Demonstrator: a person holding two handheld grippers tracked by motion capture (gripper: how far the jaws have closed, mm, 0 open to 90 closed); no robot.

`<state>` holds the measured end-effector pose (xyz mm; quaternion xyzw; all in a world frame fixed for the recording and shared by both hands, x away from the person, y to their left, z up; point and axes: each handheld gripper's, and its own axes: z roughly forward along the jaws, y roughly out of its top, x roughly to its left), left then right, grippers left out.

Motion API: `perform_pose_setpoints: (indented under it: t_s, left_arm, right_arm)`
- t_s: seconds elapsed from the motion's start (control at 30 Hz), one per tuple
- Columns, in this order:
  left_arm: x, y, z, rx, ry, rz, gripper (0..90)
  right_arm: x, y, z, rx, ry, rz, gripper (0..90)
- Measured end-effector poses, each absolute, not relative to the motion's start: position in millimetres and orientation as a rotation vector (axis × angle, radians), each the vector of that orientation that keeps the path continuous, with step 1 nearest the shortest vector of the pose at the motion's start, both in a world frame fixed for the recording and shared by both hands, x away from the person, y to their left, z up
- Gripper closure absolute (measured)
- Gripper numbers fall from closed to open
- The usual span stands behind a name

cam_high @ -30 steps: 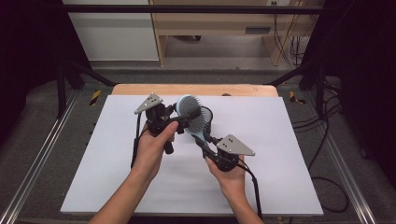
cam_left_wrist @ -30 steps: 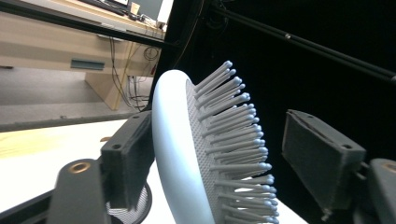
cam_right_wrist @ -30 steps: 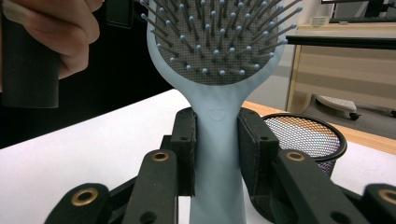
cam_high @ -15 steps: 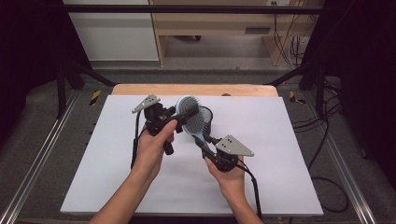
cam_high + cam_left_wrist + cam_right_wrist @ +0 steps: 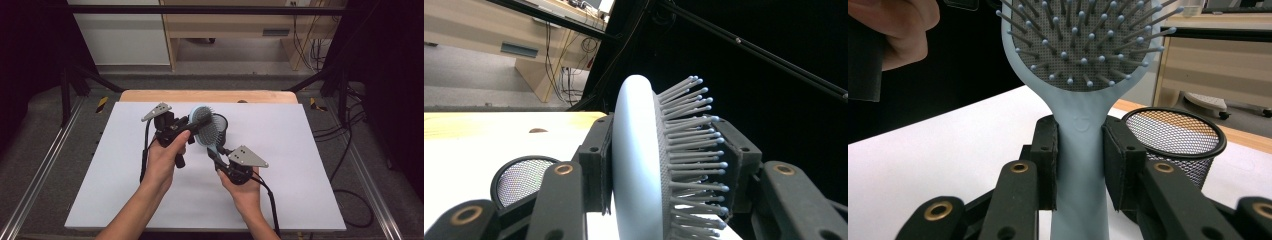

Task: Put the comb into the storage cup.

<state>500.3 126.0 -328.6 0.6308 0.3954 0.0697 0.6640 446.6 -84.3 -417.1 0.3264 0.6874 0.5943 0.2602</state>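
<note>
Hairbrush point(image 5: 205, 131) gripped by both tools: left tool point(image 5: 192, 125) just closed on head; right tool point(image 5: 216, 156) clamps handle, end cut off.

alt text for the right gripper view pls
The right gripper clamps the handle of a pale blue hairbrush upright, bristles facing the camera. A black mesh cup stands behind on the white table.

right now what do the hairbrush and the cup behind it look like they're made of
Hairbrush: seemingly matte pale blue plastic, smooth moulded handle; grey perforated pad, probably rubbery, with thin ball-tipped bristles. Pen cup: black metal wire mesh by its look, see-through weave under a solid glossy rim.
</note>
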Motion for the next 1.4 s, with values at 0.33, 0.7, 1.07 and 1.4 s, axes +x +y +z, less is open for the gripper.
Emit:
perform_pose_setpoints:
  t_s: [0.33, 0.7, 1.07, 1.4]
  left_arm:
    - [499, 126, -329, 1.44, 0.882, 0.171, 51.6]
    - [499, 126, -329, 1.449, 0.876, 0.177, 52.2]
    - [500, 128, -328, 1.466, 0.866, 0.195, 52.1]
    - [499, 137, -317, 1.498, 0.832, 0.32, 52.0]
  right_arm:
    - [447, -84, -418, 0.889, 1.875, 1.606, 69.7]
    - [448, -83, -419, 0.891, 1.887, 1.611, 69.6]
    - [448, -85, -417, 0.887, 1.869, 1.641, 52.0]
    - [447, -92, -418, 0.872, 1.944, 1.585, 21.8]
